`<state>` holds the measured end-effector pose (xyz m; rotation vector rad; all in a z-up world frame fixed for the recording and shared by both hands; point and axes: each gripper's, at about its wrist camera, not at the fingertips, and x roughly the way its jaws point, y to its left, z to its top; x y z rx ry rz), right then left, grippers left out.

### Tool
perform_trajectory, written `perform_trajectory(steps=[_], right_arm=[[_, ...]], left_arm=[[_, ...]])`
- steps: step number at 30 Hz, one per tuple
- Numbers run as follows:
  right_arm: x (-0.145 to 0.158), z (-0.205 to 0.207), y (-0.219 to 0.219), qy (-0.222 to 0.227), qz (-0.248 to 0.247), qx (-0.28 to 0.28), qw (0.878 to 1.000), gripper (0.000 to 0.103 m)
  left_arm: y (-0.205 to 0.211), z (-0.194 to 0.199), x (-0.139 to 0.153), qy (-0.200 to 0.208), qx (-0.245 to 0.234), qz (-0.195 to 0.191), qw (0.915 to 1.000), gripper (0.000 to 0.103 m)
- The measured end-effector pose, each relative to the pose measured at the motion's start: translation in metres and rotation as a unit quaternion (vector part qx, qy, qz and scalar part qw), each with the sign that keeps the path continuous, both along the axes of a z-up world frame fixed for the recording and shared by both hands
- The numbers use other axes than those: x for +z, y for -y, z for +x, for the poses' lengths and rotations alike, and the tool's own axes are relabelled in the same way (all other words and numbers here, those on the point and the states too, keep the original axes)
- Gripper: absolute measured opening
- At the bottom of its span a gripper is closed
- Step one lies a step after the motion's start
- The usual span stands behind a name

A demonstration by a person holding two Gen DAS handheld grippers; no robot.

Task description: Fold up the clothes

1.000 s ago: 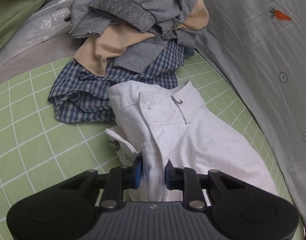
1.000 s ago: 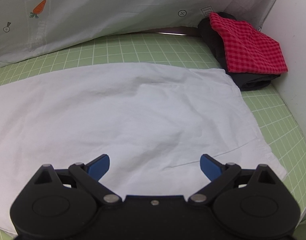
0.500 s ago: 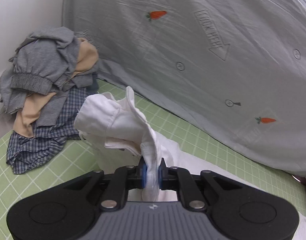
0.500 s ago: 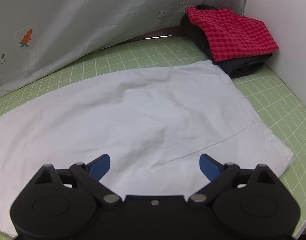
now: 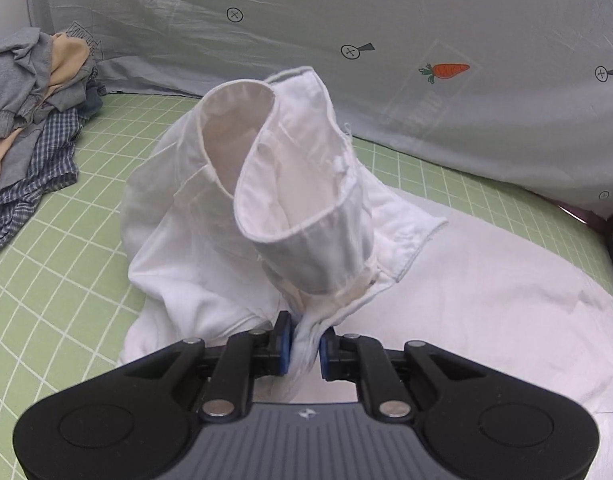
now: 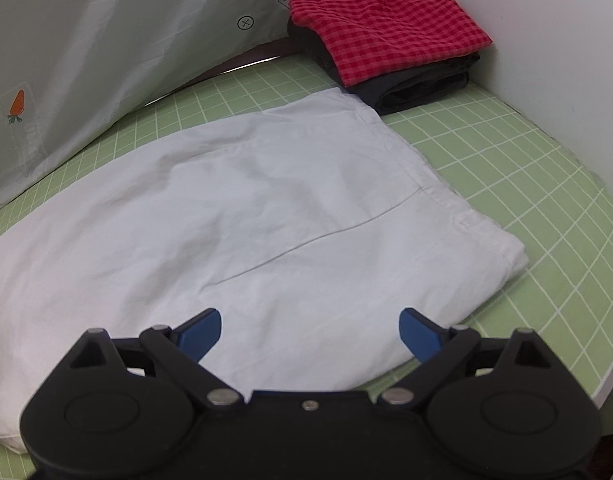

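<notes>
left gripper [image 5: 305, 345] jaws clamped on white trousers [image 5: 290, 208], waistband lifted off green mat [image 5: 66, 272]; right gripper [image 6: 310, 330] jaws wide open above trouser leg, holding nothing.

white trousers [image 5: 290, 208], green gridded mat [image 6: 518, 184]

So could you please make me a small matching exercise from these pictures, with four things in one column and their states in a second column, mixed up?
Things:
1. left hand-held gripper
2. right hand-held gripper
3. red checked cloth
4. pile of clothes

States:
A. folded, lying on a dark folded garment
B. open, over the flat part of the white garment
C. unfolded, heaped at the left on the green mat
D. shut on the white garment, its waist end lifted

Pairs: 1-D, 2-B, 3-A, 4-C
</notes>
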<state>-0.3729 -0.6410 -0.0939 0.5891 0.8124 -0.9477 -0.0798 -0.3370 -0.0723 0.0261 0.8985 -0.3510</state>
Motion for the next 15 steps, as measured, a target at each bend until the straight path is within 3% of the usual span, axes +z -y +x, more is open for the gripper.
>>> perform_trajectory(steps=[3, 5, 8, 10, 15], right_arm=[[0.001, 0.004, 0.009, 0.014, 0.005, 0.000, 1.000, 0.097], [0.000, 0.008, 0.014, 0.022, 0.009, -0.001, 1.000, 0.097], [-0.003, 0.018, 0.020, 0.033, 0.019, 0.000, 0.999, 0.097], [-0.007, 0.025, 0.022, 0.039, 0.027, 0.001, 0.999, 0.097], [-0.014, 0.045, 0.025, 0.045, 0.036, 0.008, 0.998, 0.097]], left_arm=[[-0.004, -0.003, 0.012, 0.015, 0.006, 0.016, 0.9997, 0.019], [-0.011, -0.003, 0.023, 0.013, 0.010, 0.008, 0.9998, 0.030], [-0.028, -0.007, 0.042, 0.007, 0.019, -0.039, 0.9990, 0.048], [-0.034, -0.009, 0.054, 0.026, 0.023, -0.036, 0.9988, 0.062], [-0.055, 0.013, 0.067, 0.046, 0.070, -0.041, 0.9957, 0.075]])
